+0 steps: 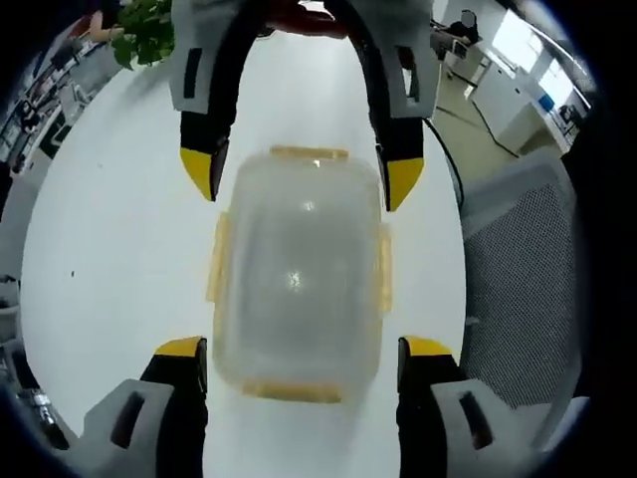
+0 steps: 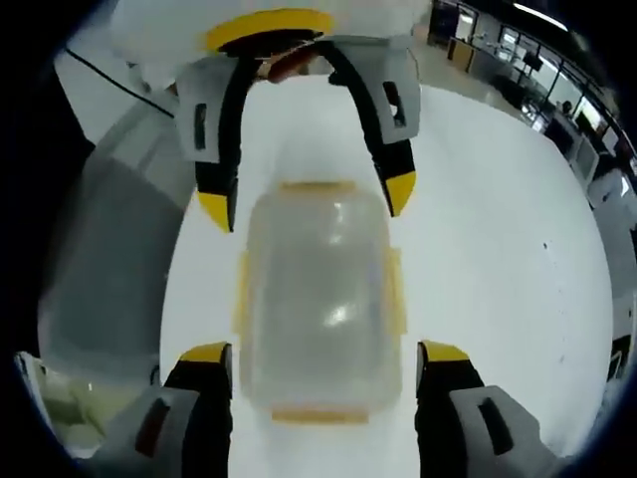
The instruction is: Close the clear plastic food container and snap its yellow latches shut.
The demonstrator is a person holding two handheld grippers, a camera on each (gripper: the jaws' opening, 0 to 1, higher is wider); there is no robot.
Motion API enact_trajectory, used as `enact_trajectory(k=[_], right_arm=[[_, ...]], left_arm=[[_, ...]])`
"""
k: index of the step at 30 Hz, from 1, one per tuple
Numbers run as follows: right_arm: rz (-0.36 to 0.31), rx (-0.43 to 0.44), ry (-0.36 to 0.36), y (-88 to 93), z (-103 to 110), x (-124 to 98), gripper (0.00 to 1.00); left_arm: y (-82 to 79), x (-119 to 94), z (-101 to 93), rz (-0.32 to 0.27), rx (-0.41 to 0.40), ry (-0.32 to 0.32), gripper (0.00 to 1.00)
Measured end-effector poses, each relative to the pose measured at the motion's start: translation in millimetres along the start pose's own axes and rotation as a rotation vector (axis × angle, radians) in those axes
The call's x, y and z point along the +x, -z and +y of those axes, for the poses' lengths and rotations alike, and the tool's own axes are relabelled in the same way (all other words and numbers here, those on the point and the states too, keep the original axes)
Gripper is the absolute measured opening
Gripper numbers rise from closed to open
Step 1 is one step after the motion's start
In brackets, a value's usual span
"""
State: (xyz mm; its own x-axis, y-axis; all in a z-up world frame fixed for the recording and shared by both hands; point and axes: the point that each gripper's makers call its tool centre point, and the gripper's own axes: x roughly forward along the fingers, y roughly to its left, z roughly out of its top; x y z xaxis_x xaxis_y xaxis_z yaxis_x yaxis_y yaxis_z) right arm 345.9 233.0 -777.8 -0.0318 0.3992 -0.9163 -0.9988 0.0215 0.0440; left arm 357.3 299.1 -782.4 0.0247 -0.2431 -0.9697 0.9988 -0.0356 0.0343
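On the white table (image 1: 109, 259), I see the clear container (image 1: 299, 284) lying between my two grippers, lid on, yellow latches (image 1: 216, 261) along its sides. My left gripper (image 1: 304, 351) stands wide at its near end; the right gripper (image 2: 323, 357), opposite, stands wide too. I read no writing; blur possibly hides some.

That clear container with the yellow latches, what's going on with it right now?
A person holds two tools facing each other over the clear container on a white table. The left tool and right tool both straddle it with jaws open, not gripping. The lid is already on; whether the yellow latches are snapped is unclear.
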Motion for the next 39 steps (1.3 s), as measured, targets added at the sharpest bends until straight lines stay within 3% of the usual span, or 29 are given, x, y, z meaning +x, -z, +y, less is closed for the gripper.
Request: enact_trajectory(k=[4,7,15,25,39], right_arm=[[0.035,-0.038,0.023,6.7,-2,8,0.75],[0.043,-0.051,0.044,6.9,-3,12,0.75],[0.04,-0.04,0.046,6.2,-3,13,0.75],[0.028,-0.035,0.055,6.3,-4,14,0.75],[0.029,-0.029,0.064,-0.9,-1,19,0.76]], left_arm=[[-5.5,8,-4.8,-0.008,0.002,0.0,0.79],[-1.6,14,-2.7,0.017,0.031,-0.033,0.79],[-1.1,16,-0.2,0.024,0.016,-0.038,0.78],[-2.0,15,-0.1,-0.039,-0.004,-0.052,0.78],[4.7,15,-2.4,-0.052,-0.003,-0.045,0.78]])
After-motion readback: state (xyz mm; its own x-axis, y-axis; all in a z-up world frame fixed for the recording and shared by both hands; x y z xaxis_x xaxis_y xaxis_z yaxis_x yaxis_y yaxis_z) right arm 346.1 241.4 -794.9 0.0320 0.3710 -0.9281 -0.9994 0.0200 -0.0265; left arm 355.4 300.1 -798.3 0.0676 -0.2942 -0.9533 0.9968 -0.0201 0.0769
